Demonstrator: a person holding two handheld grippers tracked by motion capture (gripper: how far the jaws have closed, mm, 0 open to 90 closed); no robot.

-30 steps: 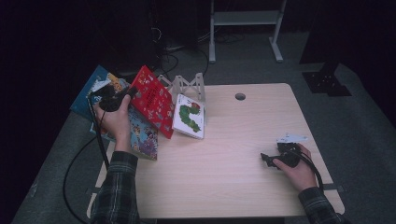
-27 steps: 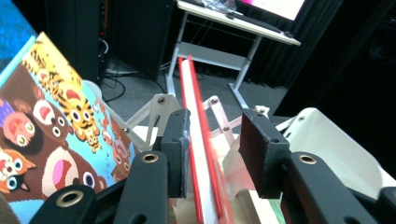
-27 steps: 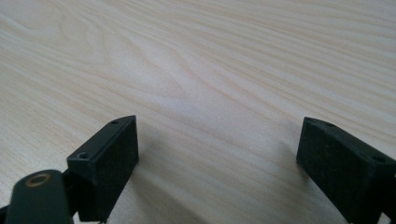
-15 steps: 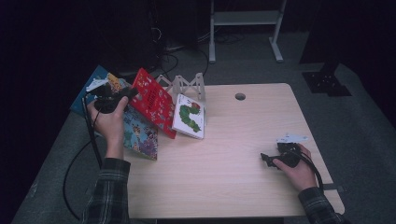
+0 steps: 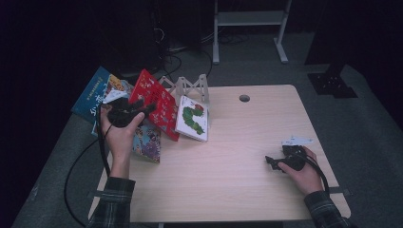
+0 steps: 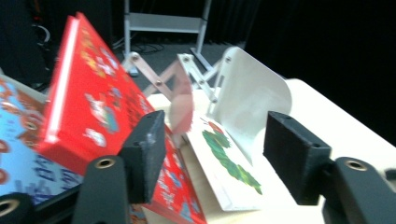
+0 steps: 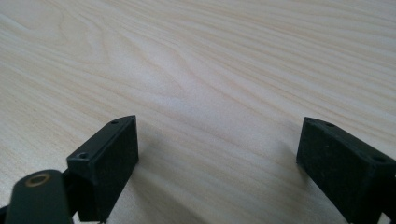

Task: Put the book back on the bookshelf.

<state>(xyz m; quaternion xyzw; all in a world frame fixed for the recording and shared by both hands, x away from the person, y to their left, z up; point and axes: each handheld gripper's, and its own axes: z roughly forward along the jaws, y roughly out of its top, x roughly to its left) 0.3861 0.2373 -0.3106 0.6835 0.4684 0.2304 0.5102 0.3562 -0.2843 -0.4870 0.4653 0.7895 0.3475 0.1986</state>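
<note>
High view: the left gripper [image 5: 134, 108] sits at the table's [image 5: 247, 156] left rear corner, right beside the red book [image 5: 157, 102], which leans tilted against a folding white rack [image 5: 187, 86]. In the left gripper view the jaws stand apart and have just been opening; the red book [image 6: 88, 107] lies past the left jaw, not between the pads, so nothing is gripped. A caterpillar book [image 6: 226, 163] leans low to the red one's right against the rack's white end plate [image 6: 252, 100], and a blue book [image 5: 97, 97] lies behind and to the left, partly off the table edge. The right gripper [image 5: 275, 162] rests low near the table's right front, jaws wide over bare wood [image 7: 196, 70], holding nothing. I judge the step to be letting go of the red book after propping it in the rack. Next likely calls for drawing the left gripper clear without knocking the leaning book, then reaching for another book, perhaps the blue one.
</note>
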